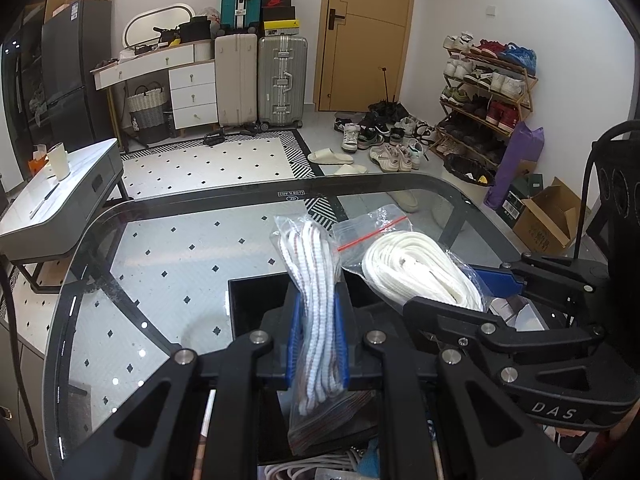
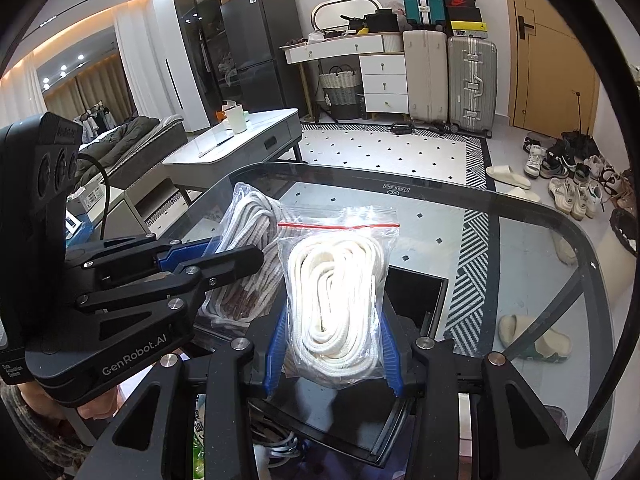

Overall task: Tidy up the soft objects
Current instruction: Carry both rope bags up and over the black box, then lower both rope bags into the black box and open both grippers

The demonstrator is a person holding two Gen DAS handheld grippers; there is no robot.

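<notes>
My left gripper (image 1: pixel 318 336) is shut on a clear zip bag of white laces with red flecks (image 1: pixel 314 280), held upright above the glass table (image 1: pixel 160 264). My right gripper (image 2: pixel 334 344) is shut on a clear zip bag of plain white rope (image 2: pixel 340 292) with a red seal strip. The two bags hang side by side, nearly touching. The right gripper and its rope bag show in the left wrist view (image 1: pixel 416 268); the left gripper and its lace bag show in the right wrist view (image 2: pixel 248 240). A black open box (image 1: pixel 256 300) sits under both bags.
The table's dark rounded rim (image 1: pixel 360 184) runs across the far side. Below the grippers a tray holds cables and small items (image 2: pixel 280 448). A grey side table with a cup (image 2: pixel 236 120) stands to the left. Shoes, slippers and suitcases lie on the floor beyond.
</notes>
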